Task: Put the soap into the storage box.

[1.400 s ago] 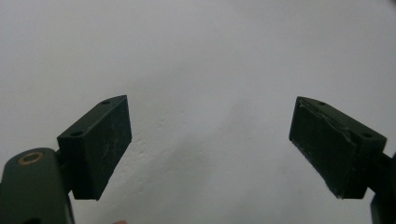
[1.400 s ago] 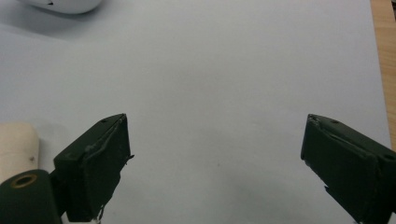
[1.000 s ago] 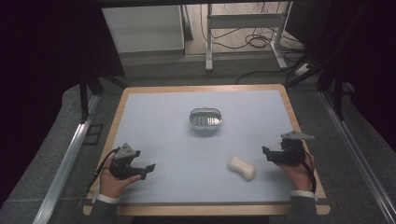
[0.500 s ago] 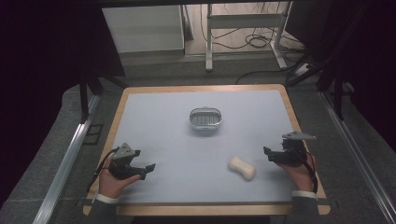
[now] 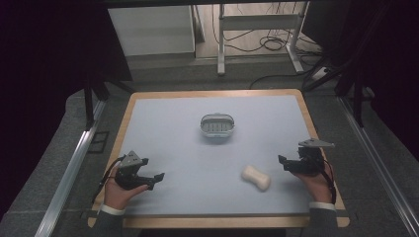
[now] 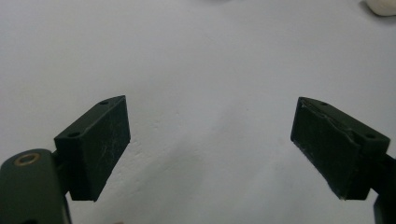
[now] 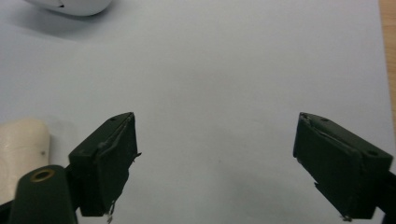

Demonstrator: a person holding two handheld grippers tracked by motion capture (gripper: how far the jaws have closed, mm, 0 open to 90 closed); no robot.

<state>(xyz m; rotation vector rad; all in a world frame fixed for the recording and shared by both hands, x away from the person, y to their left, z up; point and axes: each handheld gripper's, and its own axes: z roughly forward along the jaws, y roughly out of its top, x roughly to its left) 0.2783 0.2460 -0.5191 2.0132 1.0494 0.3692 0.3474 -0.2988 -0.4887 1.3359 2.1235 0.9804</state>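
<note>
A cream bar of soap (image 5: pixel 256 177) lies on the pale blue mat, front right of centre. A grey oval soap dish (image 5: pixel 217 126) stands mid-table. My right gripper (image 5: pixel 283 164) rests just right of the soap. Its jaws are open with only bare mat between them, and they have just been closing a little. In the right gripper view (image 7: pixel 217 158) the soap (image 7: pixel 21 149) lies outside the left jaw and the dish (image 7: pixel 74 5) sits at the top left. My left gripper (image 5: pixel 154 180) stands open at the front left. In its own view (image 6: pixel 210 140) nothing is between the jaws, and the soap (image 6: pixel 383 5) is far off.
The mat (image 5: pixel 173 138) covers a wooden table top whose rim (image 5: pixel 316 133) shows along the right. Metal rails (image 5: pixel 74 158) run beside the table on both sides. A desk frame with cables (image 5: pixel 262 29) stands on the floor behind.
</note>
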